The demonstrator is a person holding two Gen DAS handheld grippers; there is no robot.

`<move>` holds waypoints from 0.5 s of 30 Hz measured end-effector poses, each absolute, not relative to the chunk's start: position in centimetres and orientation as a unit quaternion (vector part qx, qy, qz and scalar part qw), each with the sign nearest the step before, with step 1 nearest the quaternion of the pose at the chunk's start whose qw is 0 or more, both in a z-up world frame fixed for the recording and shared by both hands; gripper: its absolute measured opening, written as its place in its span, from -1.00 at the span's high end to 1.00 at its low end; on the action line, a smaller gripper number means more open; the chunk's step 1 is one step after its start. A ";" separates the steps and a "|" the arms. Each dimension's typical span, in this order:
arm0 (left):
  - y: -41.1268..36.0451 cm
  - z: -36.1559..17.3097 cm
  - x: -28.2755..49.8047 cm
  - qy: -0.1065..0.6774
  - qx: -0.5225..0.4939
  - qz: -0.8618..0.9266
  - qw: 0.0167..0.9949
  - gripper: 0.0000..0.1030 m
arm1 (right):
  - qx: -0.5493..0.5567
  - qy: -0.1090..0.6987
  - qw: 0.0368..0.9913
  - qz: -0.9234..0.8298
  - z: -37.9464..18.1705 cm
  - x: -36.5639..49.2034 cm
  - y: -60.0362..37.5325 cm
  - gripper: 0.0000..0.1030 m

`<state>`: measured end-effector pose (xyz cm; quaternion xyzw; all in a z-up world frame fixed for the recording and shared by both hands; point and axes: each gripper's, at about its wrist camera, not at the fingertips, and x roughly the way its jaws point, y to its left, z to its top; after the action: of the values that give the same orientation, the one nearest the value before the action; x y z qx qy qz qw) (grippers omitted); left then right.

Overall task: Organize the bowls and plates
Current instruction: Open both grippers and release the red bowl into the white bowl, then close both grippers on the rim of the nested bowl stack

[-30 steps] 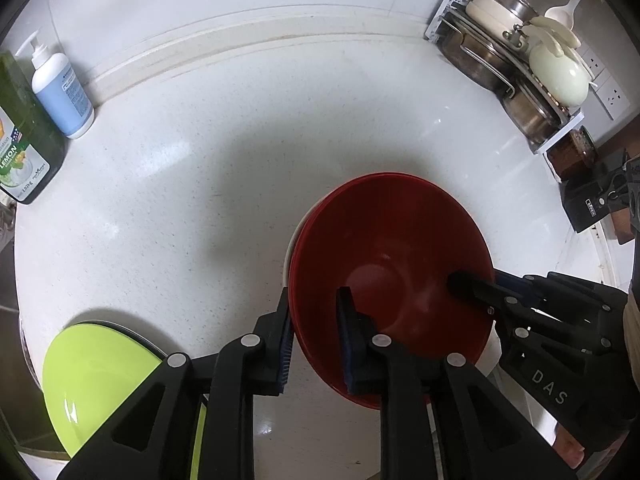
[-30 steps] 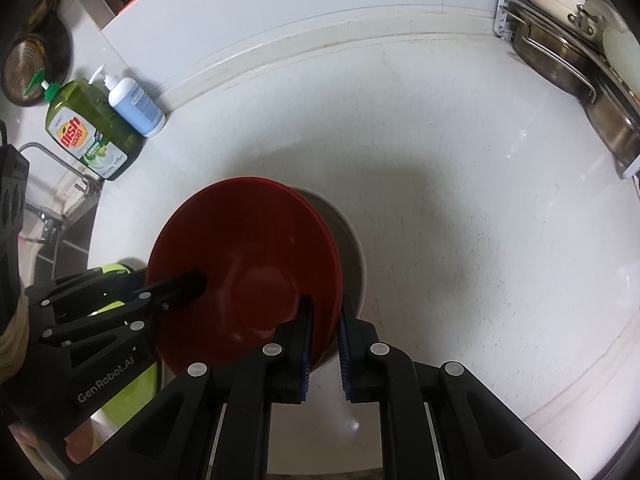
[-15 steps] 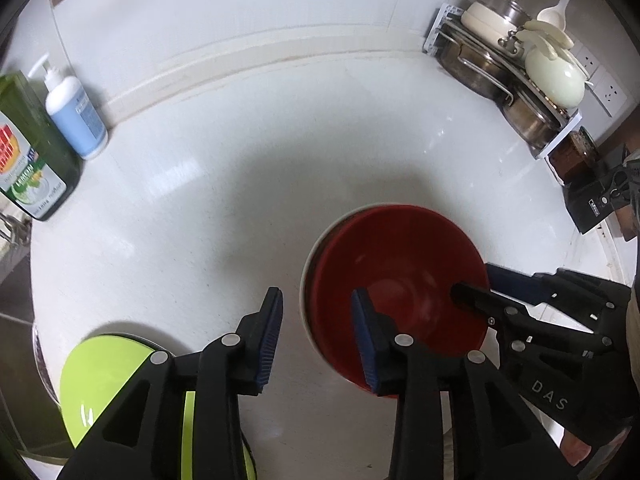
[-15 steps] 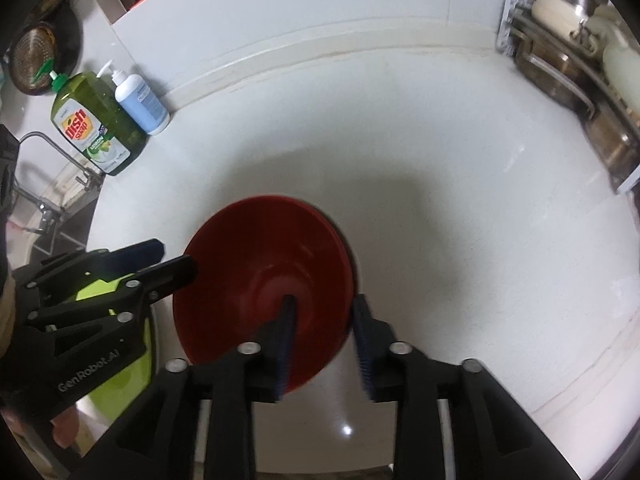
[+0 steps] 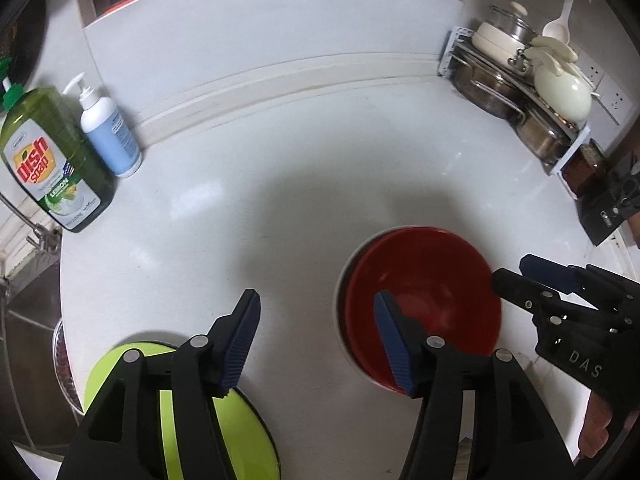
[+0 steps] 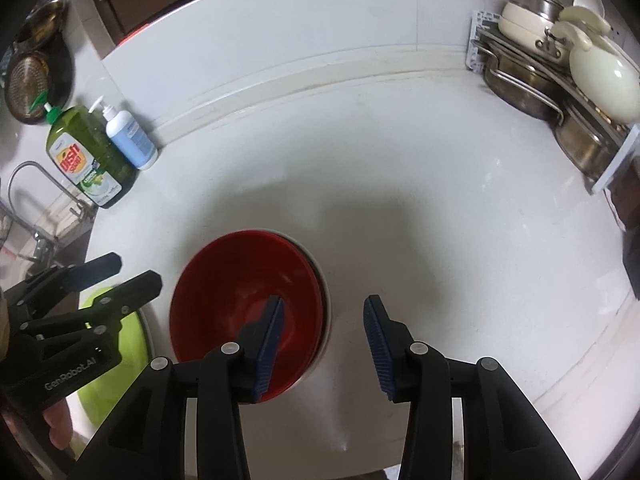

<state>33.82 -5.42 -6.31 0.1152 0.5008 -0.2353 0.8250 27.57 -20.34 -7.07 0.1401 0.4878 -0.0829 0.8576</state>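
Where the glossy red bowl (image 5: 424, 300) hides most of a white plate (image 5: 342, 280), left gripper (image 5: 316, 338) and right gripper (image 6: 324, 336) stand with jaws spread, empty.

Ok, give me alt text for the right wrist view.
The open right gripper hovers over a red bowl resting on a white plate on a white counter. The left gripper sits above a green dish.

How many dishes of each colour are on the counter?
Red: 2, the red bowl with a second red rim under it
White: 1, the white plate beneath them
Lime green: 1, the green dish, bowl or plate unclear
Total: 4
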 end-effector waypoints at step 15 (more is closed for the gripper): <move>-6.1 -11.2 33.7 0.557 0.099 -0.229 0.792 -0.14 | 0.182 0.532 0.825 -0.058 -11.6 28.3 -20.9 0.18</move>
<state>33.71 -6.08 -11.16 0.0994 0.5573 -0.2290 0.7919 28.34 -20.92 -11.63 0.1821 0.5324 -0.0583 0.8246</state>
